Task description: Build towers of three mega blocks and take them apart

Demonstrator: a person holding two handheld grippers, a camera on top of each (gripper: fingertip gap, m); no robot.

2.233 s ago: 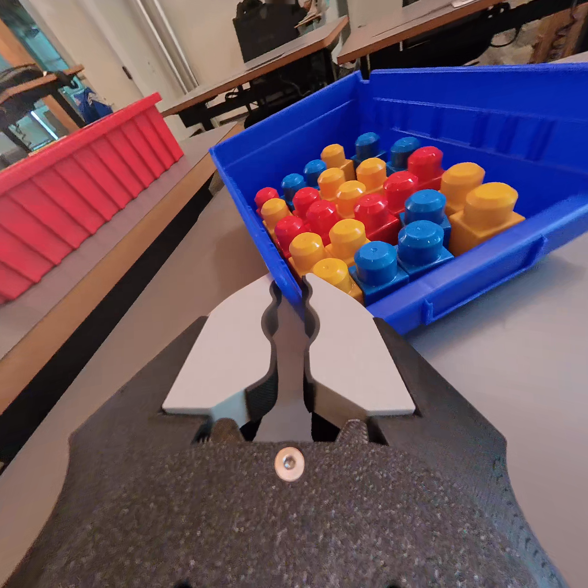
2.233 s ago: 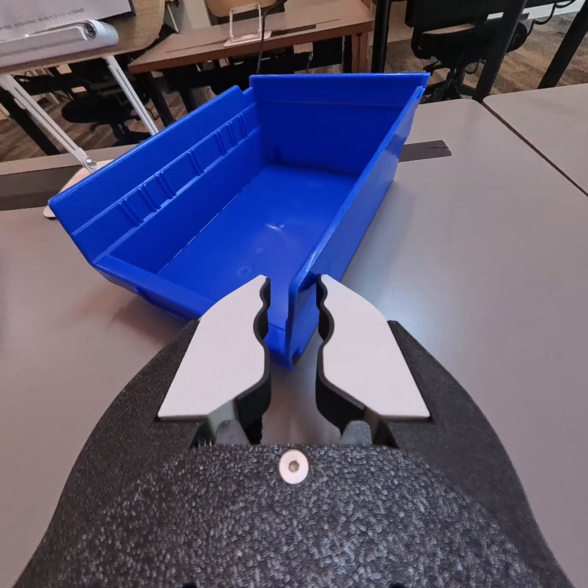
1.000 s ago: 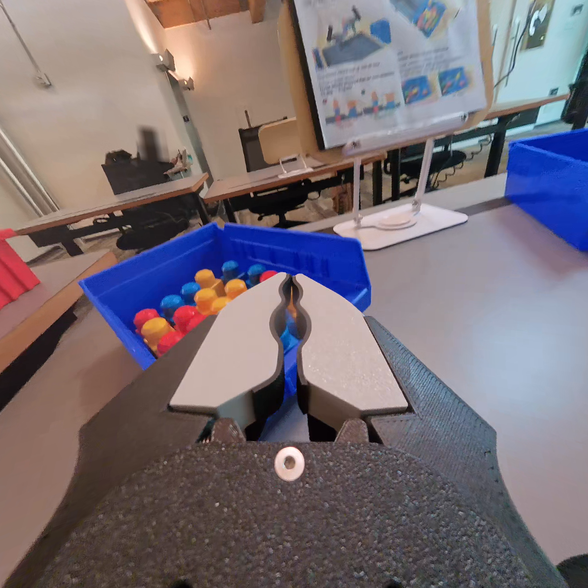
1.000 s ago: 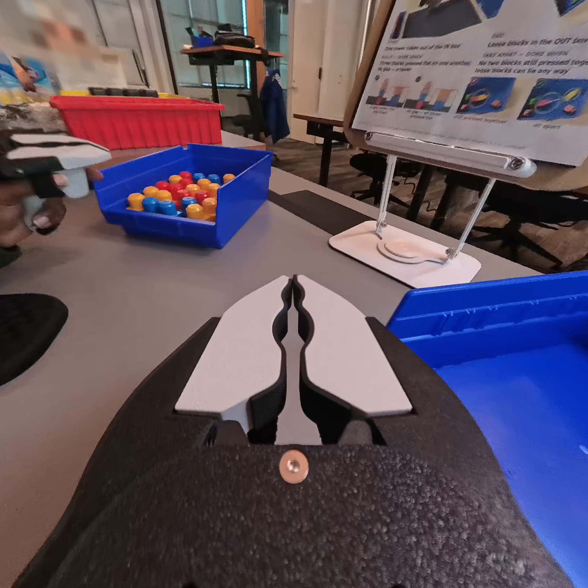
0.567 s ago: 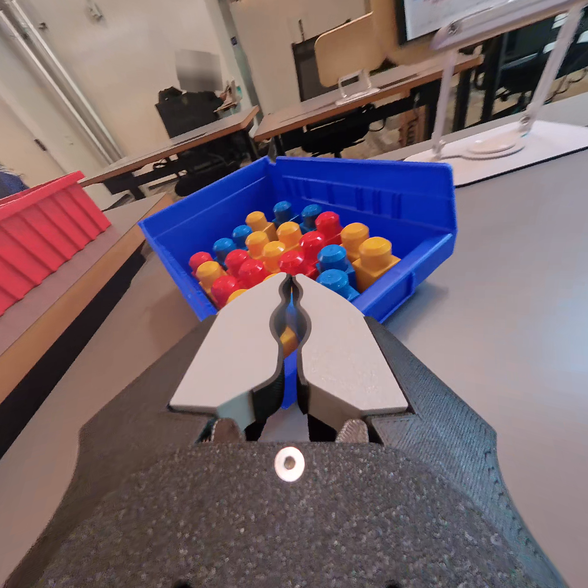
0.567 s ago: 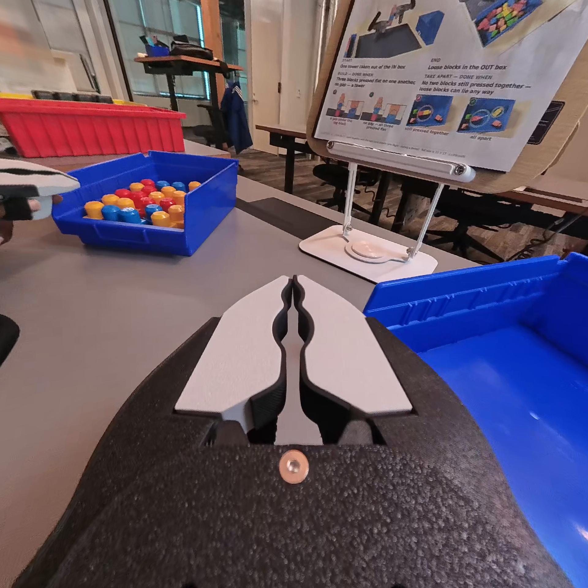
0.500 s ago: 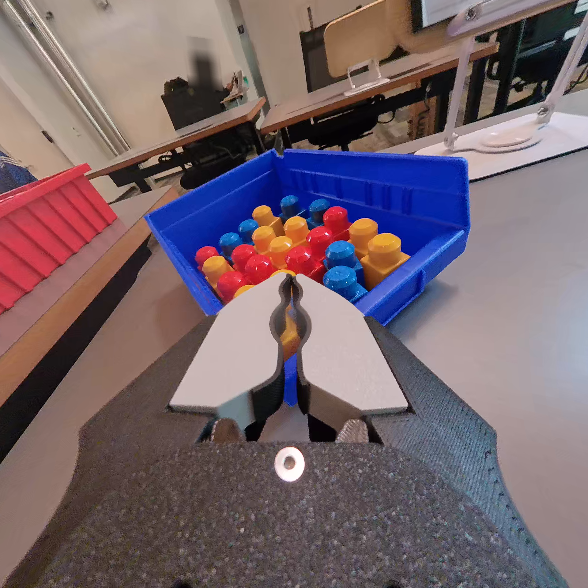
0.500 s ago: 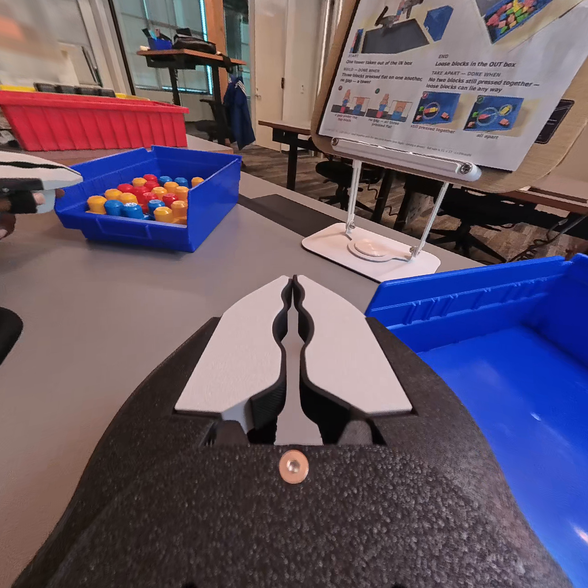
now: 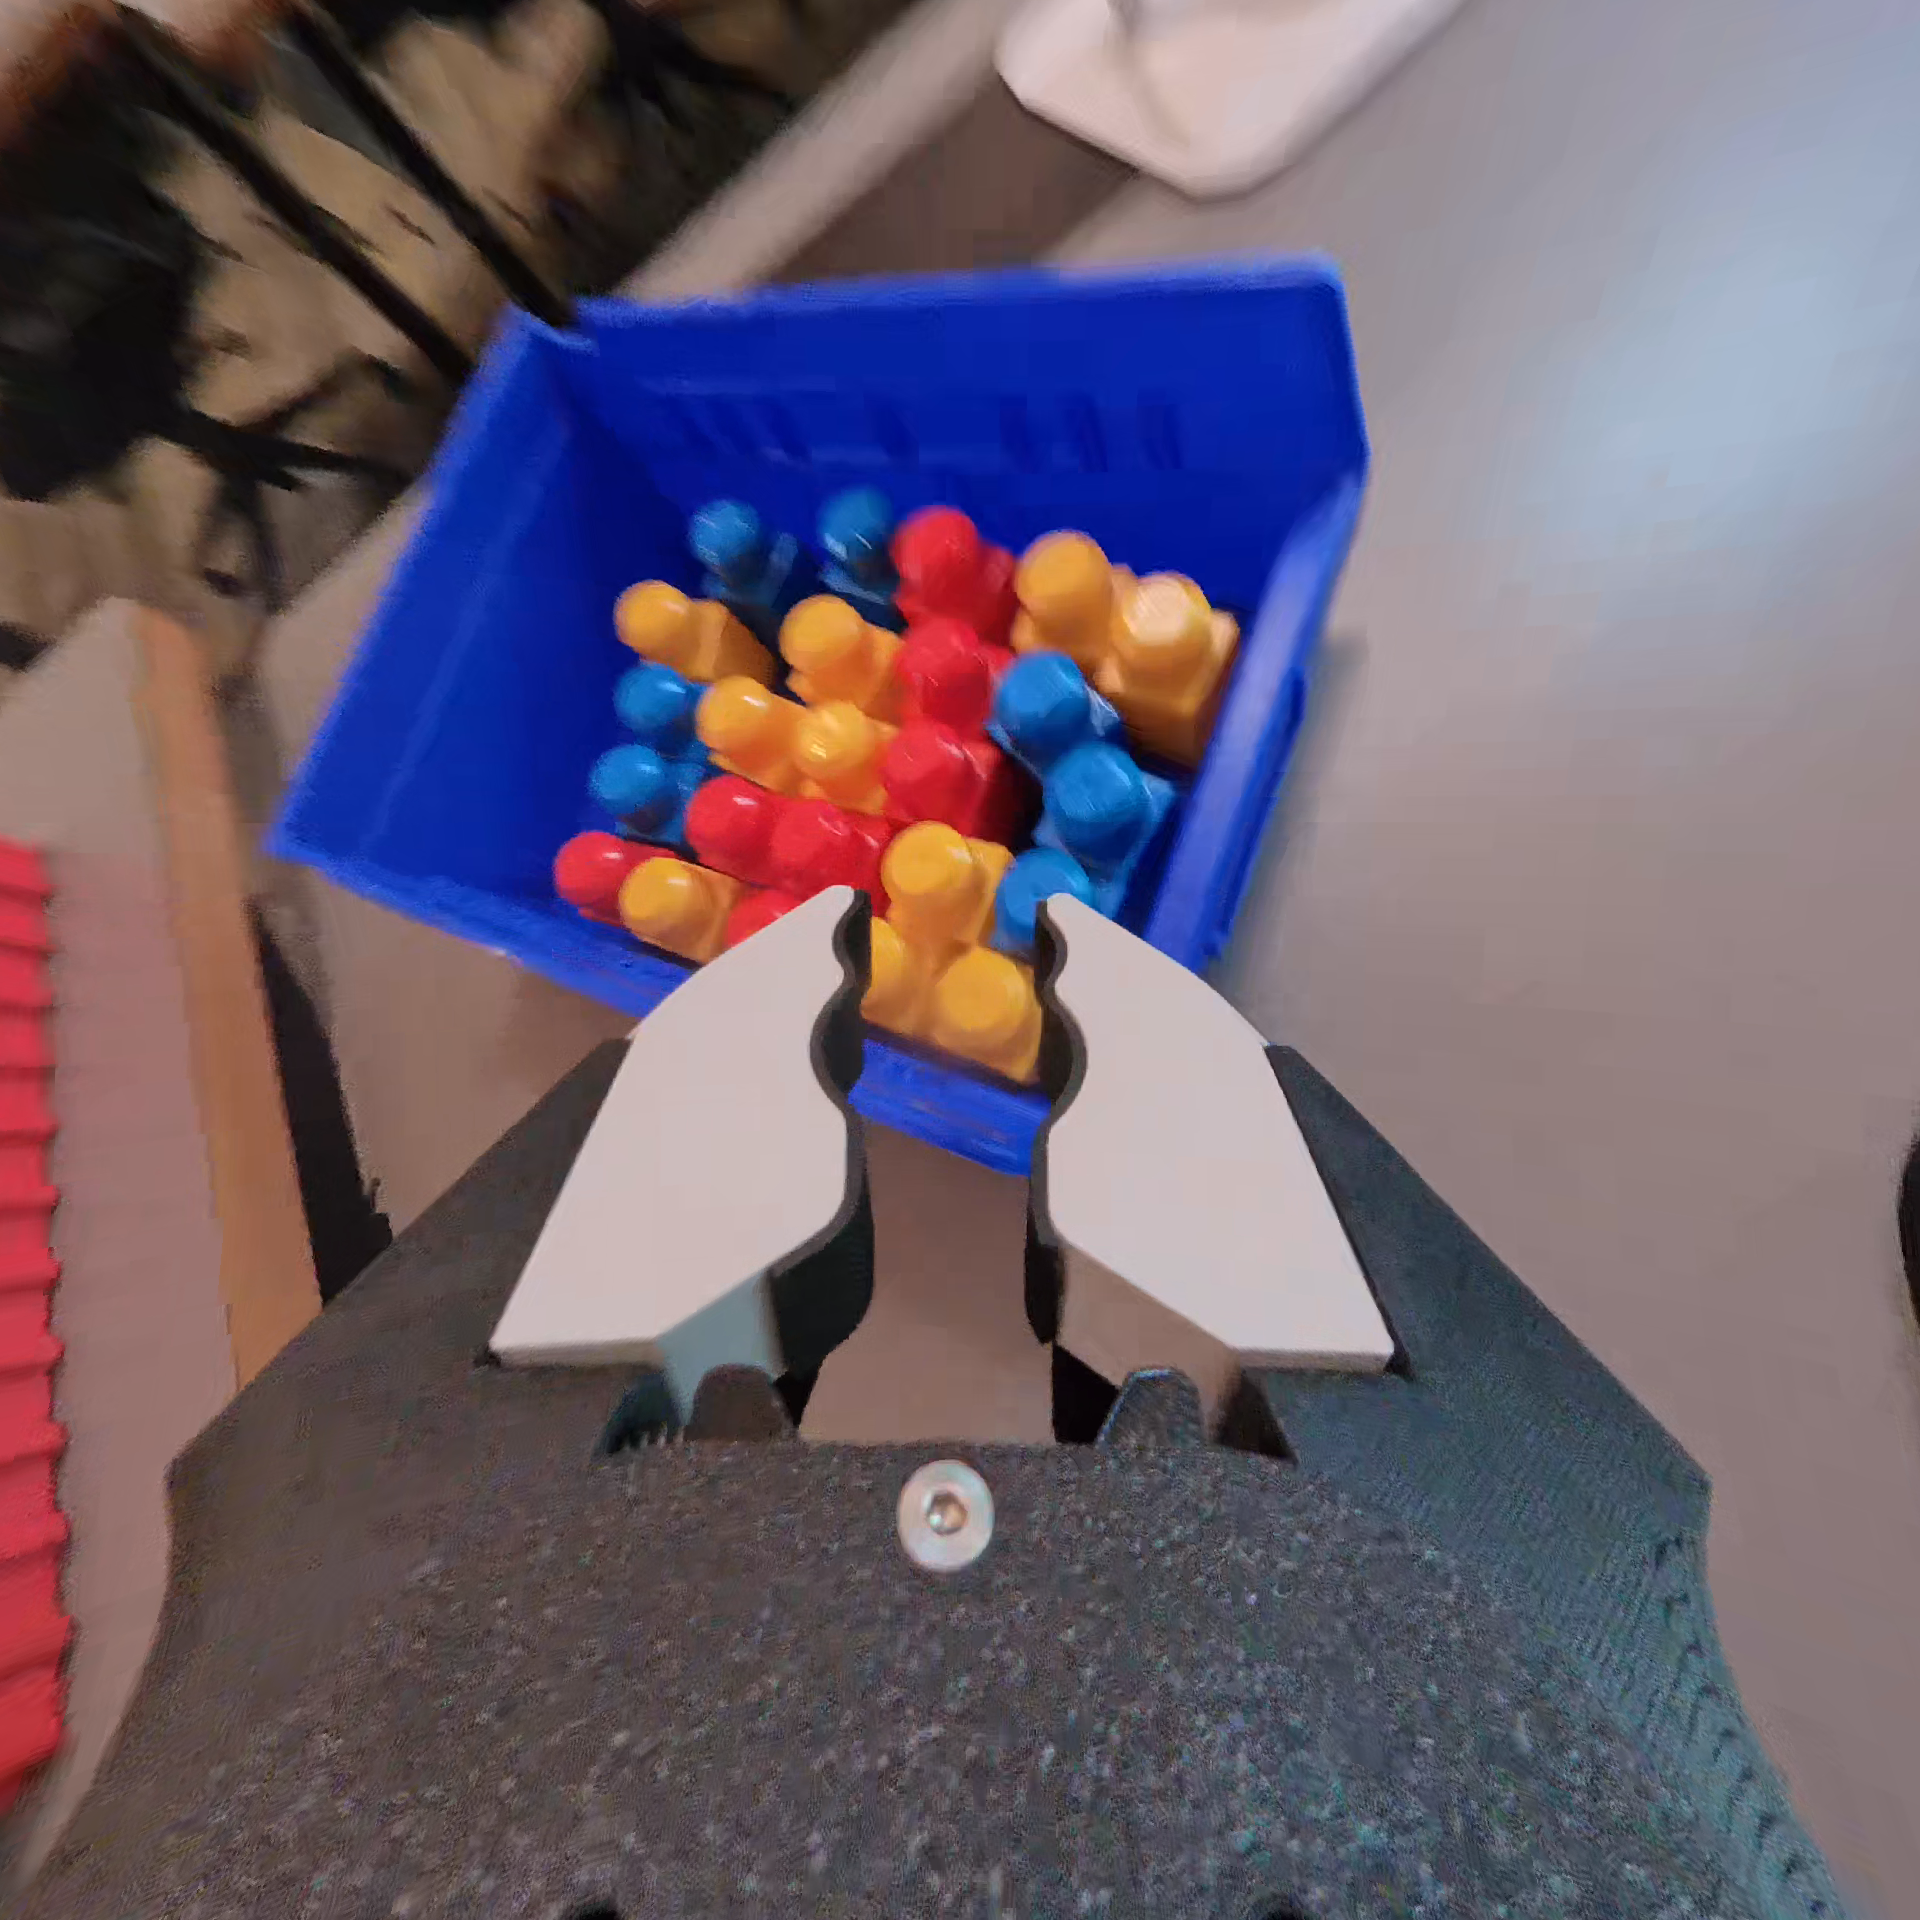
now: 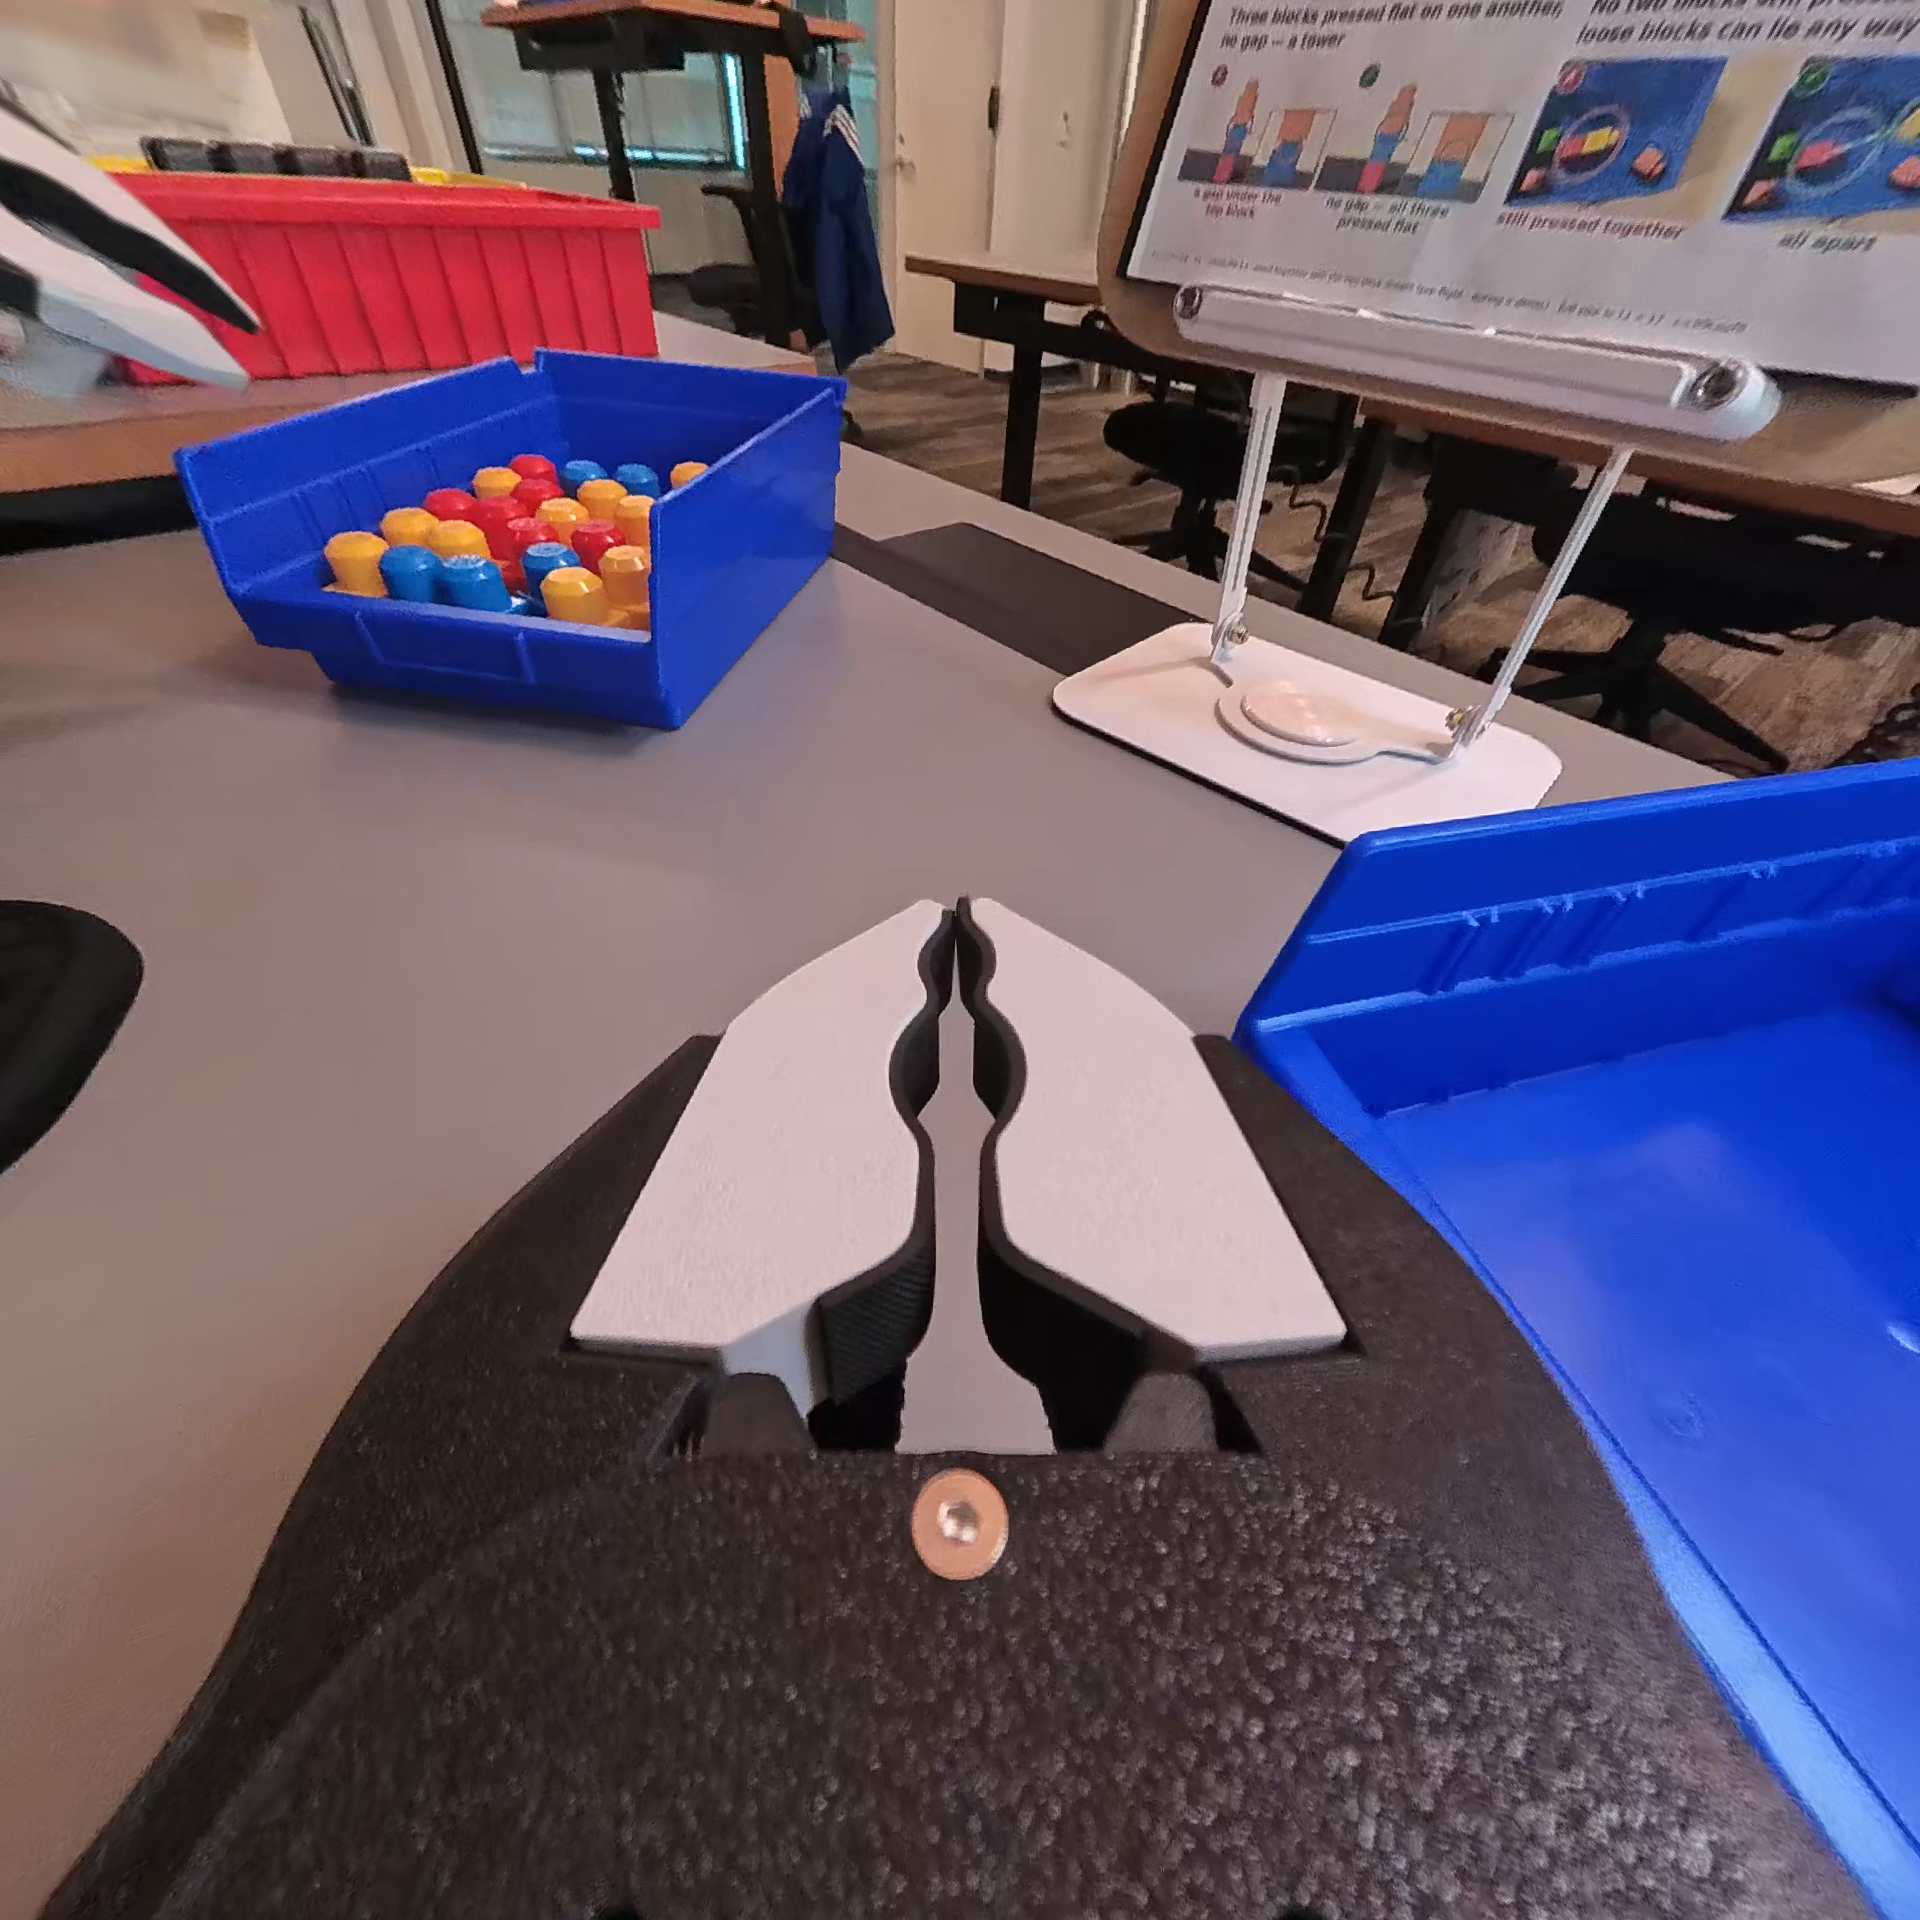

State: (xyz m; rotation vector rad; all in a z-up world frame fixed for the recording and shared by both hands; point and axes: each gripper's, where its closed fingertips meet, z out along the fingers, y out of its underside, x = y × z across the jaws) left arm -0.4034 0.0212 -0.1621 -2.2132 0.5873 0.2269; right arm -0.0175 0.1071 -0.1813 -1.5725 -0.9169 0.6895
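A blue bin holds several red, yellow and blue mega blocks. My left gripper is open and empty, tilted down over the bin's near corner, with yellow blocks showing between its fingers. The same bin with its blocks stands far left in the right wrist view. My right gripper is shut and empty, low over the grey table, beside an empty blue bin on its right. The left gripper's fingers show at the upper left there.
A white stand holding an instruction sheet sits at the back of the table. A red bin stands on a neighbouring table to the left. Desks and chairs fill the background. Left tips to right tips: about 40 cm.
My left gripper has opened, risen and tilted down over the block bin. My right gripper stays shut and has shifted slightly closer to the table.
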